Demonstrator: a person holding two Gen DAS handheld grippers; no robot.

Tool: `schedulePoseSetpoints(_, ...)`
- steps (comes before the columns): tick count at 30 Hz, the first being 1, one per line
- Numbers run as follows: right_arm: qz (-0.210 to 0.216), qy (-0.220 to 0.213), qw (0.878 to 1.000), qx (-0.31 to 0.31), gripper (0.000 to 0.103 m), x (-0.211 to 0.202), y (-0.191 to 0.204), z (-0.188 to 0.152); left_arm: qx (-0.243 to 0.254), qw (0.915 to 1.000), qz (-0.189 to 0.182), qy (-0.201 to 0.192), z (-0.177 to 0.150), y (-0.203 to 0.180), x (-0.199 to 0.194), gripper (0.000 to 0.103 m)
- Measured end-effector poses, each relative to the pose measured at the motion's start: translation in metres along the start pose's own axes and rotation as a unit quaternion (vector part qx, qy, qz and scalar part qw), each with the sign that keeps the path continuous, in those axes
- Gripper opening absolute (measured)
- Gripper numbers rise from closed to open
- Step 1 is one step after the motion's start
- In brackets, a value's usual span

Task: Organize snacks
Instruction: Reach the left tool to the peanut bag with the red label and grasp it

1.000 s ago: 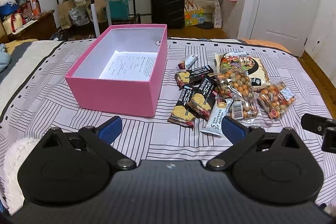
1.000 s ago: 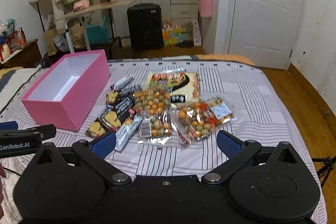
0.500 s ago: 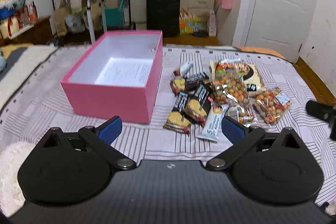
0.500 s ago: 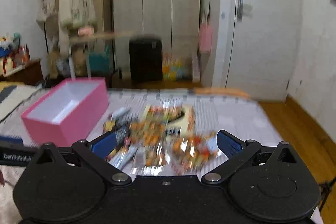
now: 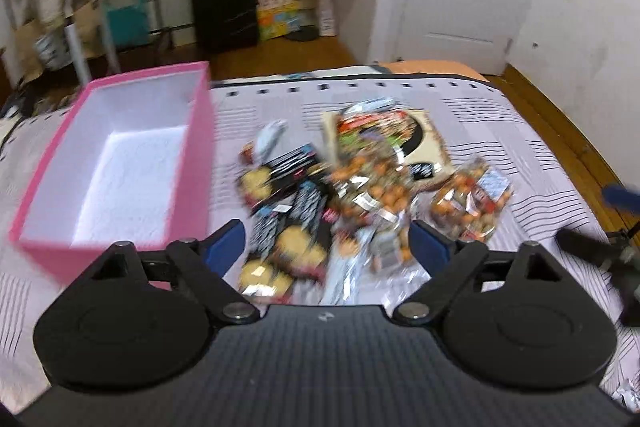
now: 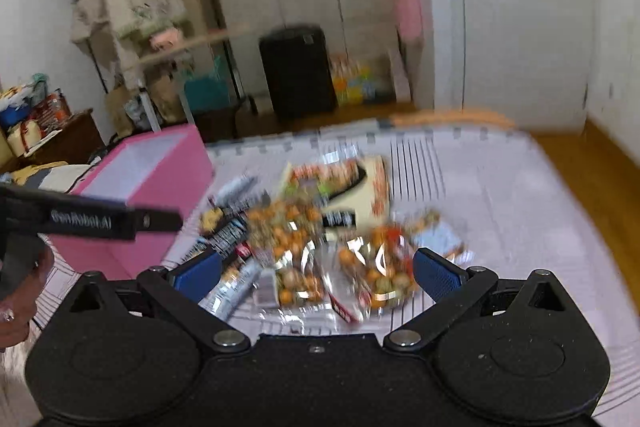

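**Both grippers closing in on a heap of snacks beside an empty pink box**

A striped bed carries an open pink box, white inside and holding no snacks. Just to its right lies a loose heap of snacks: dark packets with yellow rounds nearest the box, clear bags of orange and brown coated nuts towards the right, a silver bar wrapper, and a large flat cream packet at the back. Both views are blurred.

The left gripper points down at the near edge of the heap. Its fingers stand fairly wide and have just been narrowing; packets show in the gap between them, but no pad presses on anything, so it holds nothing. The right gripper frames the nut bags, its fingers spread wide and empty.

The step in hand looks like reaching for a first packet. To do it well, choose one packet at the edge of the heap, not one under another. Come down with one finger on each side of its narrow width. The wrappers look slippery and crinkly, so pinch a flat seam or edge firmly, then lift clear before carrying it over the box wall.
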State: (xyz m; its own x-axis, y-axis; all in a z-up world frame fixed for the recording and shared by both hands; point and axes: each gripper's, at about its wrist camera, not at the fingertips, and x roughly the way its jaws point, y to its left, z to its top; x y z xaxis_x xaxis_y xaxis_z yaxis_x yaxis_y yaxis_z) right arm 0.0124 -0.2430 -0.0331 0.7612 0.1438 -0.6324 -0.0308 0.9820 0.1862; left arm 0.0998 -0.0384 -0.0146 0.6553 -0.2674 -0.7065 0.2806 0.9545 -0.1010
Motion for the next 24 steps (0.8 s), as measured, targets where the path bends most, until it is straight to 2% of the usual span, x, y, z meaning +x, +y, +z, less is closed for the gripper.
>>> schedulePoseSetpoints(1,-0.005,0.012,1.0,0.014,0.103,0.012,-0.007,-0.002,0.006,0.9999,-0.011,0.0,0.006,-0.004,0.009,0.079)
schedulePoseSetpoints(5,-0.004,0.049,0.996,0.068,0.102,0.052,-0.037,-0.018,0.045,0.9976,-0.052,0.009,0.022,-0.029,0.049,0.072)
schedulePoseSetpoints(8,0.002,0.069,0.993,0.099,0.101,0.076,-0.051,-0.032,0.082,0.9927,-0.086,0.023,0.026,-0.05,0.082,0.066)
schedulePoseSetpoints(10,0.003,0.068,0.992,0.105,0.101,0.089,-0.055,-0.038,0.095,0.99,-0.1,0.03,0.027,-0.063,0.104,0.061)
schedulePoseSetpoints(13,0.013,0.059,0.991,0.118,0.099,0.102,-0.061,-0.045,0.11,0.9853,-0.125,0.041,0.029,-0.077,0.132,0.06)
schedulePoseSetpoints(16,0.026,0.047,0.99,0.127,0.098,0.111,-0.064,-0.045,0.1,0.9823,-0.143,0.068,0.032,-0.085,0.161,0.06)
schedulePoseSetpoints(20,0.02,0.041,0.992,0.115,0.098,0.121,-0.065,-0.045,0.106,0.976,-0.172,0.081,0.035,-0.098,0.186,0.059)
schedulePoseSetpoints(22,0.018,0.036,0.994,0.103,0.098,0.124,-0.063,-0.044,0.094,0.9738,-0.187,0.088,0.036,-0.101,0.196,0.059)
schedulePoseSetpoints(24,0.016,0.038,0.995,0.091,0.098,0.125,-0.064,-0.042,0.092,0.9685,-0.206,0.105,0.036,-0.105,0.206,0.056)
